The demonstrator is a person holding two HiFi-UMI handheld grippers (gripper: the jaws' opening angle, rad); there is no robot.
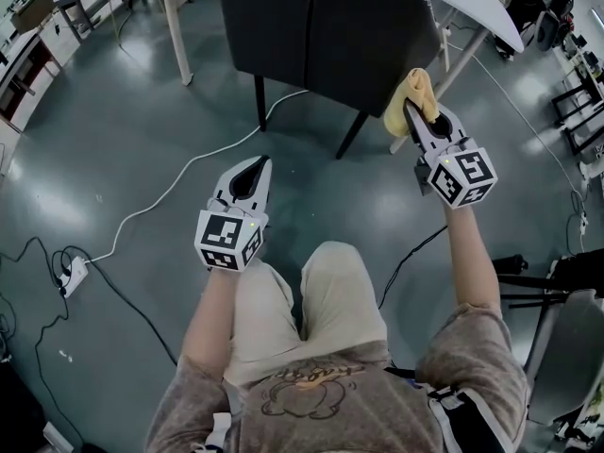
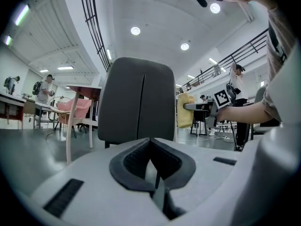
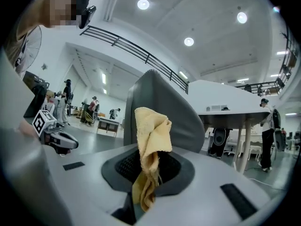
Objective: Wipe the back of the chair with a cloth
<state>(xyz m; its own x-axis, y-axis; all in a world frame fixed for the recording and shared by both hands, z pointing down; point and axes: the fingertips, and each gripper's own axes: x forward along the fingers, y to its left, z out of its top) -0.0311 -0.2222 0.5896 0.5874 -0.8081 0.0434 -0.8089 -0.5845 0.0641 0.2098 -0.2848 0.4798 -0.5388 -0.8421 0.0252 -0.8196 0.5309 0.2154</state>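
Fingers of right gripper (image 1: 415,111) clamped on the yellow cloth (image 1: 413,92), which bunches up above the jaws. On left gripper (image 1: 253,173) they're pressed together with nothing between, parked just ahead of the person's left thigh. Room check: floor (image 1: 113,130) wide open on the left side. Dark chair (image 1: 321,26) has its back facing the person; cloth sits at its right edge, contact unclear. Rim and slanted leg of the white table (image 1: 472,3) crowd that same edge, so it's tight on the right. Loose white cable (image 1: 179,182) crosses the floor to the chair legs.
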